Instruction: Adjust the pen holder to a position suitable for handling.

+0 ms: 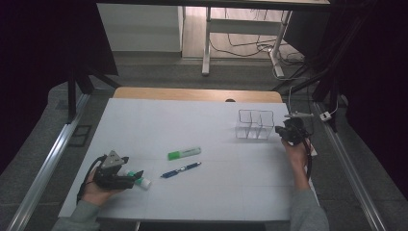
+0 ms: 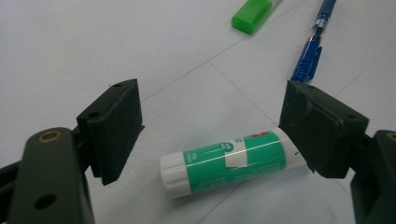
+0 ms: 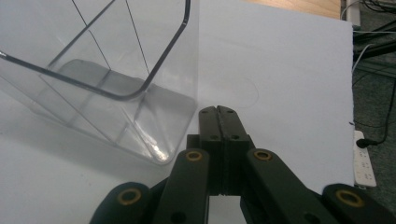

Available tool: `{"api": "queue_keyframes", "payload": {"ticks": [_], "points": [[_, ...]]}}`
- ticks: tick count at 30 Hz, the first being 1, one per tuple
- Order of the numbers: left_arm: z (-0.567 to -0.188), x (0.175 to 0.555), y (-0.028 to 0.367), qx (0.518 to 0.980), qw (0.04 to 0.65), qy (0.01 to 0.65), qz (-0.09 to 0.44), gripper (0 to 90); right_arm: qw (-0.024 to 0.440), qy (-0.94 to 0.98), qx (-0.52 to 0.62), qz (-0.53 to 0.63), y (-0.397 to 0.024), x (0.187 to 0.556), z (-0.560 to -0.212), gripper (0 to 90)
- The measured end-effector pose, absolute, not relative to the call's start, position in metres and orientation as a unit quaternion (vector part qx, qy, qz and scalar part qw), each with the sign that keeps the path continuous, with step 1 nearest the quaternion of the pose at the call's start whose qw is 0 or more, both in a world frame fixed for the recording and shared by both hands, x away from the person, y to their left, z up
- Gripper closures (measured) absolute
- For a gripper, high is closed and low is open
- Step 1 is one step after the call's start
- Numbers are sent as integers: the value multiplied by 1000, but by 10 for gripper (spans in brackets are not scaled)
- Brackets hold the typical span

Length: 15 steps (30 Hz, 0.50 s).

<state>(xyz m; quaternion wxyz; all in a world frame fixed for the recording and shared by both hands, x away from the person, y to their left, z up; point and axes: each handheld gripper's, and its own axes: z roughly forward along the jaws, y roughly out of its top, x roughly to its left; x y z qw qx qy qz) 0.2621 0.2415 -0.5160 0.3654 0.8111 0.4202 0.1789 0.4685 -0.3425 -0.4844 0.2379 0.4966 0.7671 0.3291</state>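
Straddling a smooth cylindrical glue stick (image 2: pixel 229 161), left claw (image 2: pixel 210 135) gapes.

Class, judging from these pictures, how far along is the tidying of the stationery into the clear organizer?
Done: nothing; the clear organizer looks empty. In hand: the left tool is open around the glue stick, not yet gripping; the right tool is shut beside the organizer. Left: glue stick, green highlighter and blue pen.
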Motion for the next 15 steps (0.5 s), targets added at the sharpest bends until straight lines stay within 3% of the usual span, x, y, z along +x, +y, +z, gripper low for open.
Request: {"api": "queue_keyframes", "payload": {"ticks": [15], "points": [[-518, 263, 241, 814, 360, 420, 179, 207, 220, 769, 490, 346, -341, 475, -488, 896]]}}
